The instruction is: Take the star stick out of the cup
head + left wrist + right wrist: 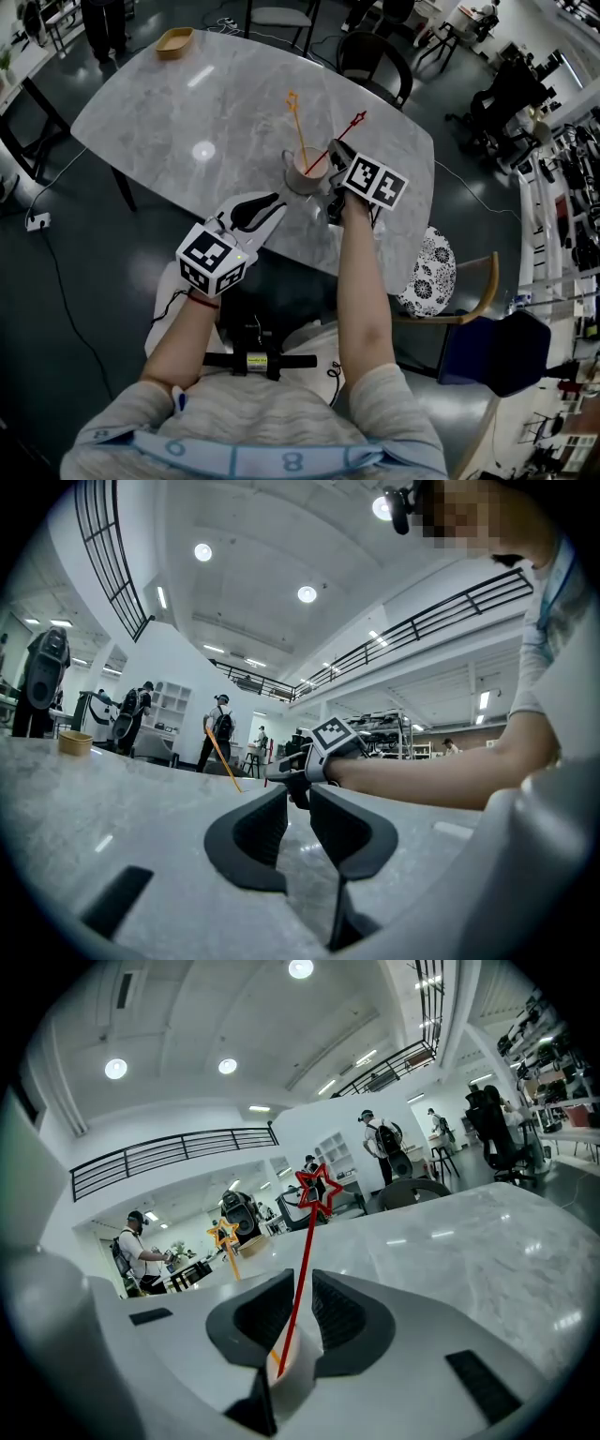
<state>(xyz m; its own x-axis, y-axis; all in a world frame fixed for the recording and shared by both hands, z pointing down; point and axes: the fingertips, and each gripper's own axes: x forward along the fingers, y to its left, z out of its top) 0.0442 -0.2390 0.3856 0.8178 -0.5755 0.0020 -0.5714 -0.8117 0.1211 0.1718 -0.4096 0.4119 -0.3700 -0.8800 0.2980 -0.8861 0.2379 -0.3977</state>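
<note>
The thin red stick topped with an open red star (pixel 302 1274) stands slanted in the small pale paper cup (pixel 305 172), beside a matching orange star stick (pixel 298 127) that leans the other way. The cup sits on the grey marble table (pixel 187 103), a little in from its near edge and well apart from a tan shallow tray (pixel 174 40) at the far left corner.

The right gripper (pixel 300 1299) is up against the cup on its right side. Its jaws stand only narrowly apart with the red stick running up through the gap and the cup's rim just below; a sliver of space shows beside the stick, so it looks lined up but not yet pinched. The left gripper (pixel 275 202) lies low on the table just short of the cup, jaws a narrow slit with nothing in them.

The step in hand appears to be the grasp itself. Next the right jaws need to close on the stick and lift along its slant, likely with the left gripper steadying the light cup so it does not tip
</note>
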